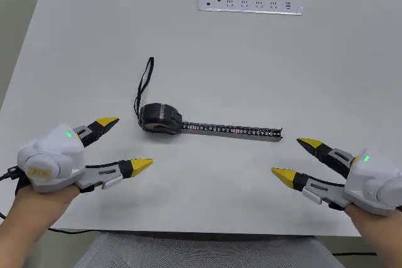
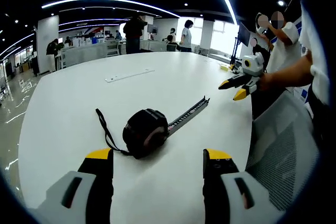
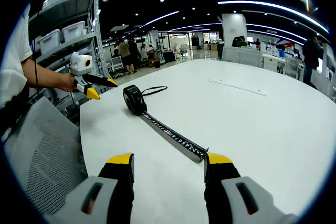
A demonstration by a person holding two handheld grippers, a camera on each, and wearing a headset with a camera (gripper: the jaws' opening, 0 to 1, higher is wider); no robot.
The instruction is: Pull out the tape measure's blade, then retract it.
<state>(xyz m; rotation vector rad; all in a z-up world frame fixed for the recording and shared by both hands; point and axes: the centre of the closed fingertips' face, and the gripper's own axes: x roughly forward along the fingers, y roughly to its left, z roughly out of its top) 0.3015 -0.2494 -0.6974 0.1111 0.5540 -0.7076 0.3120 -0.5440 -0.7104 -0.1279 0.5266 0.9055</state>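
So, the black tape measure is found lying on the white table, closer to the near edge than the far one and roughly midway between the side edges. Its blade is seen extended flat along the surface, running from the case off toward the right-hand edge (markings are visible but too small to read). A black wrist strap is trailed from the case toward the far edge, where a white power strip is laid.

The left gripper is held just over the near edge, left of the case, with its yellow-tipped jaws spread wide and nothing caught between them. In the left gripper view the case is framed ahead of the jaws, not touched.

The right gripper is held over the near edge too, jaws also spread wide and empty. The blade's hooked end is seen just ahead of them in the right gripper view, near but apart.
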